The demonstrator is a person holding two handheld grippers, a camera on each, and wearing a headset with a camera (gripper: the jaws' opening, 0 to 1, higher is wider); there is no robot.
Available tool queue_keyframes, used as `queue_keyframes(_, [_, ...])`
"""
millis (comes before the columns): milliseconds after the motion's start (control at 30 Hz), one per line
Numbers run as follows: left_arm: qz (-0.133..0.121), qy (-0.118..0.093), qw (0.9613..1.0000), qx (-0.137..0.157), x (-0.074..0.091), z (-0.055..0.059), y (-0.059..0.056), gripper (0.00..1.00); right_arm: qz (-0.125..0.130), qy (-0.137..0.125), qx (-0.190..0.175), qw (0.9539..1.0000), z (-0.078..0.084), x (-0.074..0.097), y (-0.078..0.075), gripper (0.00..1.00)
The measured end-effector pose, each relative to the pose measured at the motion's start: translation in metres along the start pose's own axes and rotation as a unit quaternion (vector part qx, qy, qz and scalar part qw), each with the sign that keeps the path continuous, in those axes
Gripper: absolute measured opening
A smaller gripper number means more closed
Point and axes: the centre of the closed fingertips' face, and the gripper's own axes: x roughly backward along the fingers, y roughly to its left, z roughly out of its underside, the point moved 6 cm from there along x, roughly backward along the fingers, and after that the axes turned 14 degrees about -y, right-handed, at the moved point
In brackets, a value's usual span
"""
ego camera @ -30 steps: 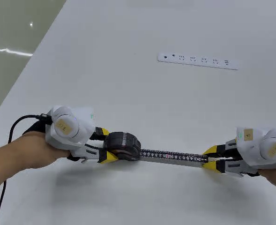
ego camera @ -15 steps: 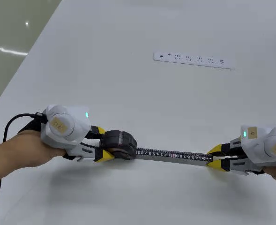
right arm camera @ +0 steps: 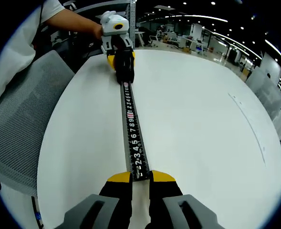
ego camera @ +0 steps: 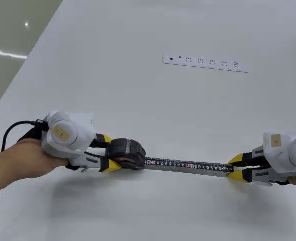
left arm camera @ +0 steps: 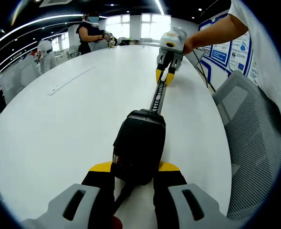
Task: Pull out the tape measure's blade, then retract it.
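The left gripper [ego camera: 111,152] closes its fingers on the case [ego camera: 127,152], anchoring it near-left on the worktop [ego camera: 153,110]. The right gripper [ego camera: 236,167] pinches the blade [ego camera: 188,164] by its tip, so it stretches taut rightward.

On the worktop [ego camera: 137,105], the tape measure case [ego camera: 127,152] sits between the jaws of the left hand-held gripper [ego camera: 110,153]. Its blade [ego camera: 188,165] runs rightward into the jaws of the right hand-held gripper [ego camera: 236,167]. A power strip [ego camera: 204,63] lies well beyond both.
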Motion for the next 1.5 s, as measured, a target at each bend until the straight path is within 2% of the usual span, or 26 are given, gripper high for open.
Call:
queue_keyframes(367, [0.000,0.000,1.0000,-0.001,0.000,-0.001,0.000,0.25,0.006,0.005,-0.006,0.9999,0.008,0.013,0.003,0.09])
queue_keyframes(867, [-0.001,0.001,1.0000,-0.001,-0.001,-0.001,0.001,0.25,0.009,0.021,-0.010,0.9997,0.021,0.025,-0.002,0.09])
queue_keyframes(1500, [-0.016,0.007,0.9998,-0.004,-0.001,-0.002,-0.001,0.27,0.012,0.027,-0.022,0.9993,0.025,0.022,-0.007,0.12])
